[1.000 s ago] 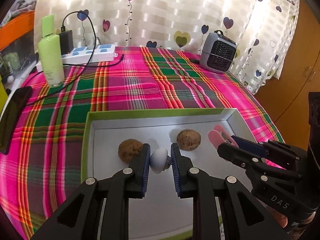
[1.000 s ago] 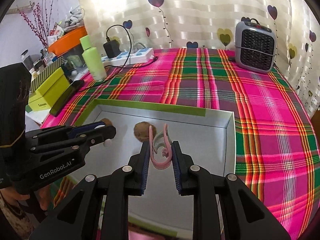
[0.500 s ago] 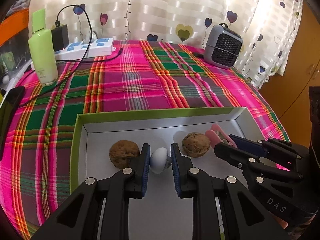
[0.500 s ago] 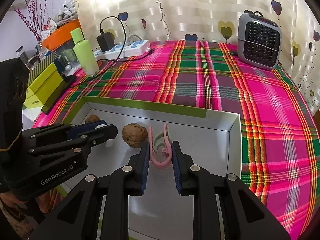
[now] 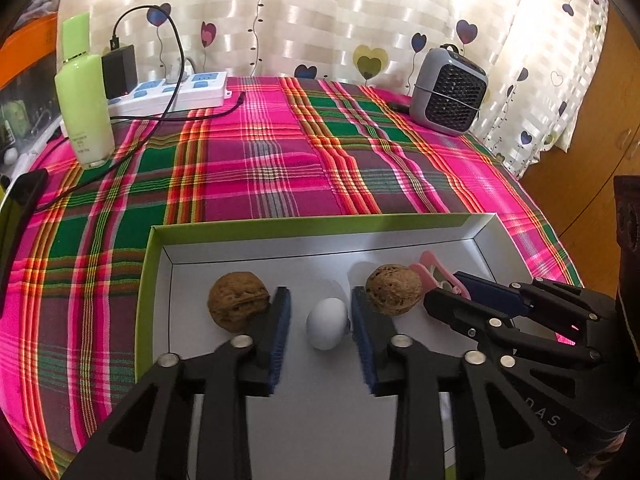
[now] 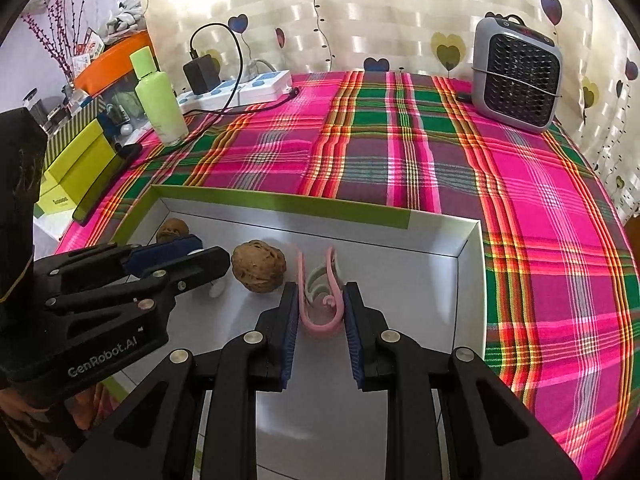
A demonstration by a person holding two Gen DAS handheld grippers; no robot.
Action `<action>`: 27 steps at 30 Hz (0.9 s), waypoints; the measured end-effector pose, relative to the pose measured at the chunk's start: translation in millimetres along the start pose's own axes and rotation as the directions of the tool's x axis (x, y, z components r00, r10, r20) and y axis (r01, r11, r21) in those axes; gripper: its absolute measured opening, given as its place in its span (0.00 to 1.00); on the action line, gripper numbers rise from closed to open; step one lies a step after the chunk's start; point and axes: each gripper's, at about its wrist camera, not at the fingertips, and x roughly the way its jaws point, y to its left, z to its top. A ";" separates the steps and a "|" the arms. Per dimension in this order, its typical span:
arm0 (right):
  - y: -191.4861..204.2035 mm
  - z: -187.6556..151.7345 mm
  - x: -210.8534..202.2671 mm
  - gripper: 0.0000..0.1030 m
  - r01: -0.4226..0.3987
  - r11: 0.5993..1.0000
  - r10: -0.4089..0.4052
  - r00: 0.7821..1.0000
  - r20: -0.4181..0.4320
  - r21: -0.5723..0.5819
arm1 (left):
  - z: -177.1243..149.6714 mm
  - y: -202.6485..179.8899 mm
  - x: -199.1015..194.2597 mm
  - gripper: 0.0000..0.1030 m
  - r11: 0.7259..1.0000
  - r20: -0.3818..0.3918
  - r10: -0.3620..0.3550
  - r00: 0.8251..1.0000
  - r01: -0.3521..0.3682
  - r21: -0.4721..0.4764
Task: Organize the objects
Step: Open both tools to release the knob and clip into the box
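Observation:
A shallow white box with a green rim (image 5: 304,224) lies on the plaid cloth. Inside it, my left gripper (image 5: 320,294) has its jaws opening around a small white egg-shaped piece (image 5: 327,323), which rests on the box floor with a gap at the left pad. A walnut (image 5: 238,300) lies to its left and another walnut (image 5: 394,289) to its right. My right gripper (image 6: 321,290) holds a pink hair clip (image 6: 318,327) upright on the box floor. Its jaws are opening, and both pads still touch the clip.
A green bottle (image 5: 84,112), a power strip with a charger (image 5: 172,94) and a grey heater (image 5: 448,96) stand at the table's back edge. A dark phone (image 5: 16,208) and a yellow-green box (image 6: 76,160) sit at the left. A wooden cabinet (image 5: 592,152) is on the right.
The left jaws, earlier shut on the white egg-shaped piece, have parted and let go of it. The right jaws have widened slightly and the pink clip has spread with them.

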 end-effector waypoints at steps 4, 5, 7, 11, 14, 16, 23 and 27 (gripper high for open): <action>-0.9 -1.0 -1.0 0.29 0.009 1.000 -0.009 1.000 0.010 0.008 | 0.3 0.0 0.3 0.42 1.000 -0.002 0.009 1.000 -0.009 0.006; 0.0 -1.2 -1.6 0.32 0.005 1.000 -0.005 1.000 0.011 0.005 | 0.6 0.2 -0.8 0.42 1.000 -0.004 0.008 1.000 -0.008 0.005; 2.6 -1.8 -2.8 0.36 0.006 1.000 -0.006 1.000 0.014 -0.005 | -0.1 -0.1 -2.9 0.42 1.000 -0.008 0.014 1.000 -0.014 0.005; 4.8 -3.4 -6.4 0.38 0.017 1.000 -0.017 1.000 0.021 -0.012 | -1.6 -0.4 -6.2 0.43 1.000 -0.008 0.015 1.000 -0.015 0.004; 4.5 -5.0 -11.6 0.48 0.031 1.000 -0.030 0.999 0.029 -0.005 | -5.7 -0.6 -12.7 0.43 1.000 -0.002 0.016 1.000 -0.016 0.002; 2.6 -5.8 -14.9 0.52 0.032 0.999 -0.032 0.999 0.033 0.007 | -8.6 -0.4 -19.3 0.45 1.000 0.005 0.013 1.000 -0.013 -0.002; 5.7 -15.7 -33.1 0.52 0.021 1.000 -0.022 0.998 0.055 0.019 | -19.9 1.3 -44.9 0.50 1.000 0.035 0.014 0.999 -0.013 -0.024; 11.9 -22.7 -43.9 0.52 0.029 0.999 -0.030 0.997 0.072 0.016 | -28.1 0.4 -57.6 0.50 1.000 0.048 0.008 0.999 -0.007 -0.024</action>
